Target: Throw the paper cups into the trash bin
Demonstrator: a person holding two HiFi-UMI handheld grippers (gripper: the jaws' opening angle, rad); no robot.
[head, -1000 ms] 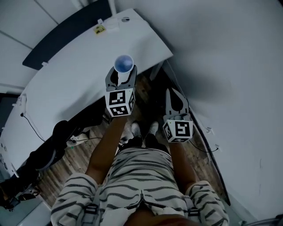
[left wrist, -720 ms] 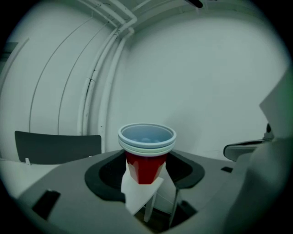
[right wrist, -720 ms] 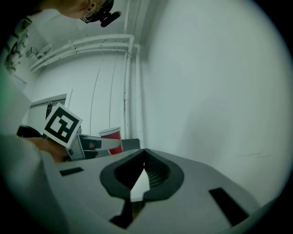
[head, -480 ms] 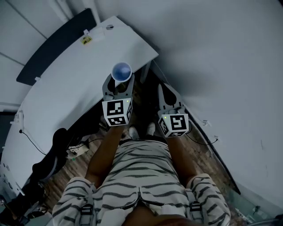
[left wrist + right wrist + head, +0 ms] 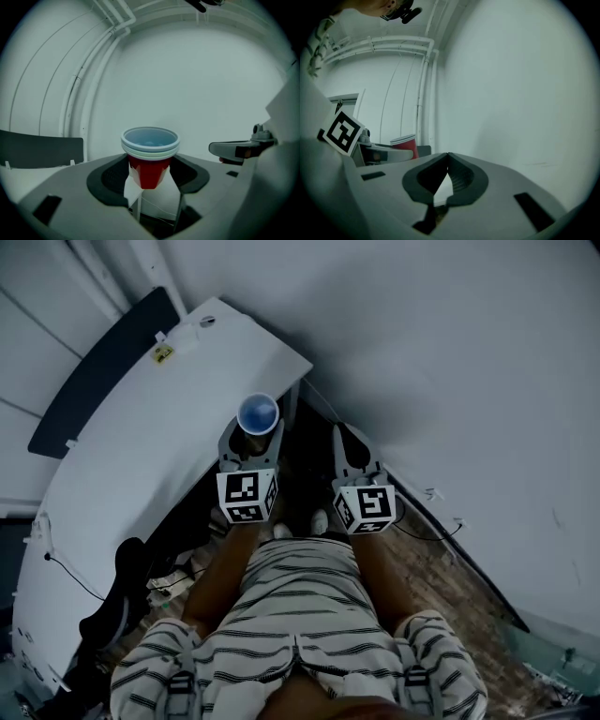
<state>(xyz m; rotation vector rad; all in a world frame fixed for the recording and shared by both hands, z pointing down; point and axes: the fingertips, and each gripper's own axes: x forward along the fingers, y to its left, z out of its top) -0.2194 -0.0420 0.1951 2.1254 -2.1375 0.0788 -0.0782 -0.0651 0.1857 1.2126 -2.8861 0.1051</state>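
A stack of red paper cups (image 5: 258, 413) with white rims stands upright between the jaws of my left gripper (image 5: 255, 432), which is shut on it. In the left gripper view the red cups (image 5: 150, 157) sit squarely between the dark pads (image 5: 110, 176), mouths up, with nothing inside. In the head view the stack hangs just past the end of the white table (image 5: 141, 456), close to the wall. My right gripper (image 5: 345, 442) is beside it on the right, shut with nothing in it; its tips (image 5: 447, 154) touch. From the right gripper view the cups (image 5: 407, 146) show at the left.
A pale wall (image 5: 450, 352) curves round the front and right. A dark panel (image 5: 103, 371) runs behind the table. Cables (image 5: 427, 554) lie on the wooden floor, and a dark chair (image 5: 117, 587) stands under the table at the left. Pipes (image 5: 84, 79) run up the wall.
Both grippers have swung away from the table top towards the wall, so the cups now hang past the table's end. The left gripper's hold on the cups is unchanged.
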